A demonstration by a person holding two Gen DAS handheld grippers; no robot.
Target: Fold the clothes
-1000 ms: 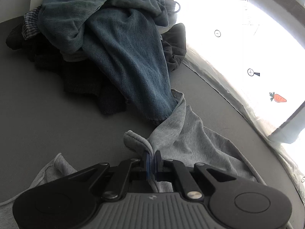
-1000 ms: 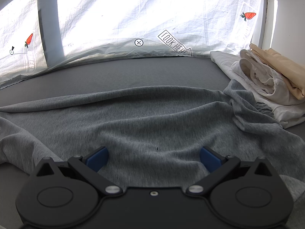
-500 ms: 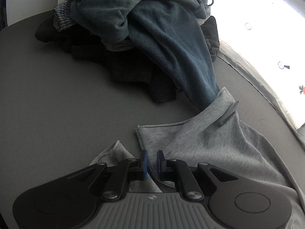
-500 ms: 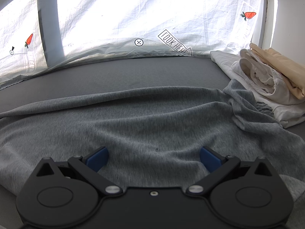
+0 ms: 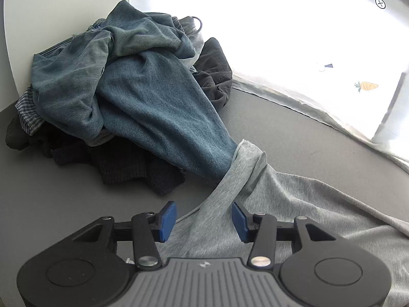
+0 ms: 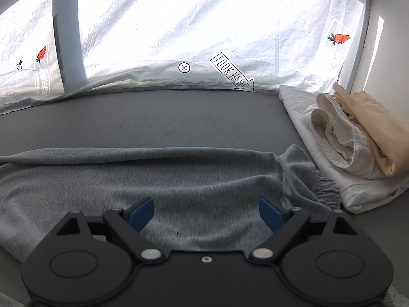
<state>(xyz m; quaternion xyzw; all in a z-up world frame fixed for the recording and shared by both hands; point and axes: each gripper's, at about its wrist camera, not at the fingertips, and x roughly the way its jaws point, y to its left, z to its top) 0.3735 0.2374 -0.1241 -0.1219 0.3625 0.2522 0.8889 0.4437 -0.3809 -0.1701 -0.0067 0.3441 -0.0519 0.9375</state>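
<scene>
The left gripper (image 5: 201, 221) has just been opening: its blue pads (image 5: 166, 220) stand apart over the grey garment (image 5: 294, 204), pressing on nothing, where a second ago they pinched a fold of it. The right gripper (image 6: 206, 215) is spread wide above the same soft, heathered knit (image 6: 158, 179), its jaws having just narrowed a little, with cloth beneath them but not gripped.

The garment lies flat and long on the smooth dark grey table (image 6: 158, 117). In the left view it tapers to a twisted strip whose hemmed tip touches the blue denim. In the right view its far edge runs as a nearly straight fold; the gathered end bunches against the folded white cloth (image 6: 340, 158).

Beyond it, bare table stretches to the back edge, where a crinkled white printed sheet (image 6: 204, 25) hangs. At the right, a tan cloth (image 6: 375, 128) sits on the folded white pile. At the left, a rumpled heap of denim (image 5: 143, 84) tops dark ribbed knits (image 5: 122, 163) and a checked piece (image 5: 28, 112) against a white wall (image 5: 51, 12).
</scene>
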